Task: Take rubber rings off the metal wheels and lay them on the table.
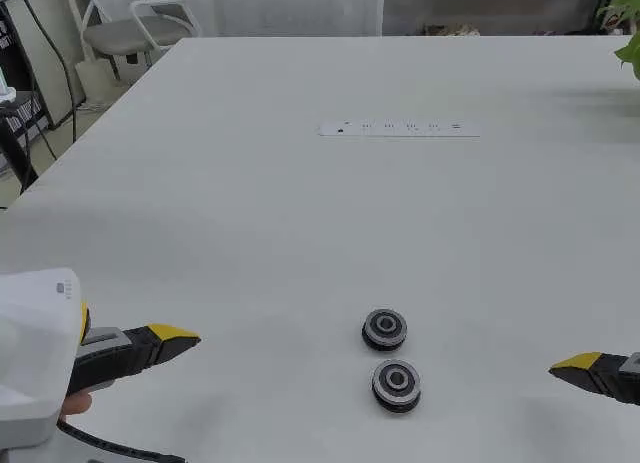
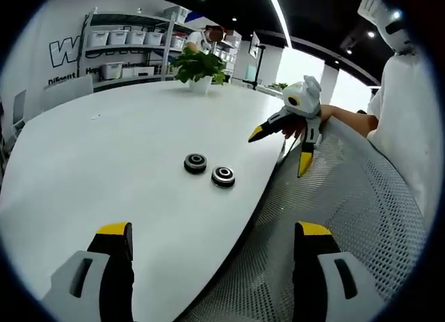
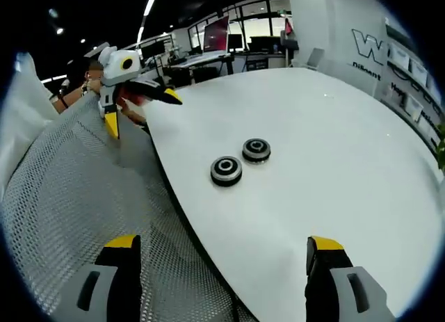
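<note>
Metal wheels [image 1: 385, 329] together on table [image 1: 300, 213], left hand-held gripper [image 2: 213, 230] wide, right hand-held gripper [image 3: 222, 240] wide

Open table [image 1: 200, 213] surrounds the far wheel [image 1: 385, 329] and near wheel [image 1: 397, 384], close together; a power strip [image 1: 400, 129] lies well off at twelve o'clock.

White-bodied left tongs [image 2: 213, 229] and right tongs [image 3: 222, 241] carry yellow-tipped black jaws.

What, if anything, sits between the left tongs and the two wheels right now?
Nothing visible. Only bare table lies between the left tongs and the farther wheel or the nearer wheel. The left tongs are open, with a straight path across the tabletop.
</note>
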The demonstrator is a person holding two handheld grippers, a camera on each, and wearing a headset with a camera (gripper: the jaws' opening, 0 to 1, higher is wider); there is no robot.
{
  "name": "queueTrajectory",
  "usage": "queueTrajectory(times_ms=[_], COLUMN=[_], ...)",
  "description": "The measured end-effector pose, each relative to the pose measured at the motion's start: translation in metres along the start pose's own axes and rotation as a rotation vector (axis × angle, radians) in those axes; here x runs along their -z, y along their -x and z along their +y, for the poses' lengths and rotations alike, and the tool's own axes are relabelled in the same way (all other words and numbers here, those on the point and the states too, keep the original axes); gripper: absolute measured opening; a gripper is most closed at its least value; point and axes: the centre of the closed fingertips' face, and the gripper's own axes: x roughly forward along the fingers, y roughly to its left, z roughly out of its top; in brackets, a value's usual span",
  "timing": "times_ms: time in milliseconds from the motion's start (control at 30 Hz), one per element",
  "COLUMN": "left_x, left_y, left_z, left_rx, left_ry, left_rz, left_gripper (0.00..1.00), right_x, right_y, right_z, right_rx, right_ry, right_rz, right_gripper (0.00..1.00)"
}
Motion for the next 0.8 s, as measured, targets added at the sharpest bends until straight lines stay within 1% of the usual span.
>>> queueTrajectory(times_ms=[233, 333, 800], left_x=[-0.0011, -0.0016, -0.0040], left_y=[0.0007, 0.0009, 0.0021], left_z=[0.0018, 0.0029, 0.0050], left_rx=[-0.009, -0.014, -0.026], left_ry=[0.004, 0.006, 0.010], left_rz=[-0.006, -0.010, -0.027], left_gripper=[0.97, 0.99, 0.99], right_x=[0.0000, -0.0001, 0.0002], right_y=[0.0000, 0.0000, 0.0004], right_z=[0.0004, 0.0003, 0.0003], right_rx=[-0.001, 0.000, 0.003], right_ry=[0.000, -0.001, 0.000], right_rz=[0.000, 0.000, 0.002], right_gripper=[0.99, 0.99, 0.99])
